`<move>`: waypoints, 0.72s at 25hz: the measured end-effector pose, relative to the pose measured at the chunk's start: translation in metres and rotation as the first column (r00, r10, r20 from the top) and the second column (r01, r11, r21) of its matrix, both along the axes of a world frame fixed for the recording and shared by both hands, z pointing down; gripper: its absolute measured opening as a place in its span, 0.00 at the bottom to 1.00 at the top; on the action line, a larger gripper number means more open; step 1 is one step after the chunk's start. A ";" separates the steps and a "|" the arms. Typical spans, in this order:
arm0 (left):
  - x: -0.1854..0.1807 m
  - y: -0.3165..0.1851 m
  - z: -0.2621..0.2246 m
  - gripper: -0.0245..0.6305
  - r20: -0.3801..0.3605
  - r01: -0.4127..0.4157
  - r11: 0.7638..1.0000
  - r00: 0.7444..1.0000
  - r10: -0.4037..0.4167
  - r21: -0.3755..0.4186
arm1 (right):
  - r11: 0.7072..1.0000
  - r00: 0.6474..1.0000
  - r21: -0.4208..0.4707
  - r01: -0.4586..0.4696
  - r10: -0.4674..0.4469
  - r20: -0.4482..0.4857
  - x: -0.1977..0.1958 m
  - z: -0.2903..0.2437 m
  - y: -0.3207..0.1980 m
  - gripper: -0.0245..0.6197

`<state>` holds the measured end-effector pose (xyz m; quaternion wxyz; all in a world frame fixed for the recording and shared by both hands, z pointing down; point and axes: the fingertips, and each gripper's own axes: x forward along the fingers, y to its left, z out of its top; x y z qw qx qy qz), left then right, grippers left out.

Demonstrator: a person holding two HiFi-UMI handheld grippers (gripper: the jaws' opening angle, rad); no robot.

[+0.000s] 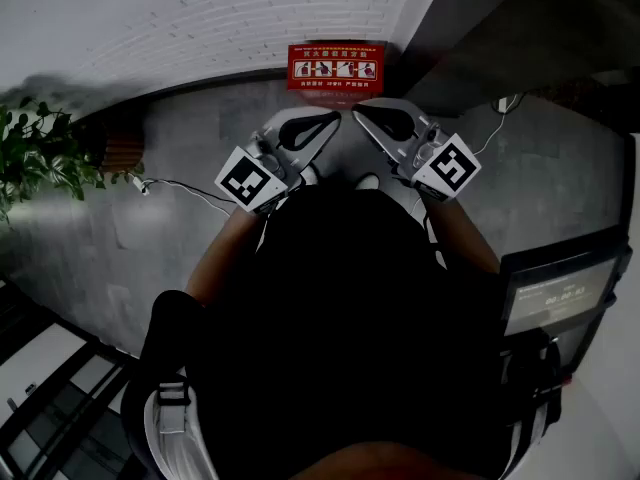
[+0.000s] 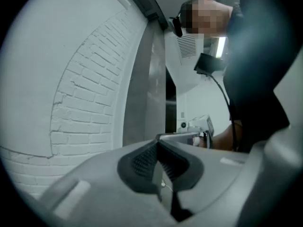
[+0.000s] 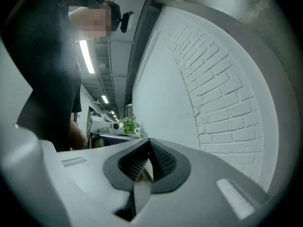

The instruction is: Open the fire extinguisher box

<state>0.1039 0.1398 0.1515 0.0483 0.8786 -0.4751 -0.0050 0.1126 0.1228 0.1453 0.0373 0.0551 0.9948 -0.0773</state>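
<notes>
The red fire extinguisher box (image 1: 337, 66) stands on the grey floor against the white brick wall, its lid with white pictograms facing up. My left gripper (image 1: 330, 120) and right gripper (image 1: 360, 114) are held side by side in front of my body, tips close together and short of the box. Both are shut with nothing between the jaws. In the left gripper view the dark ribbed pads (image 2: 142, 161) meet at the tip, with the brick wall behind. The right gripper view shows its pads (image 3: 162, 161) pressed together the same way.
A potted plant (image 1: 35, 158) stands at the left by the wall. A thin cable (image 1: 185, 186) lies on the floor near it, and another cable (image 1: 495, 118) runs at the right. A dark screen unit (image 1: 560, 288) stands at the right. A grey column (image 1: 480, 38) rises beside the box.
</notes>
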 end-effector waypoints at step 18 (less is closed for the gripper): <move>-0.075 -0.050 0.021 0.04 -0.017 -0.016 1.000 1.000 0.016 -0.009 | 0.997 0.996 0.005 -0.081 0.081 -0.045 -0.066 0.022 -0.056 0.05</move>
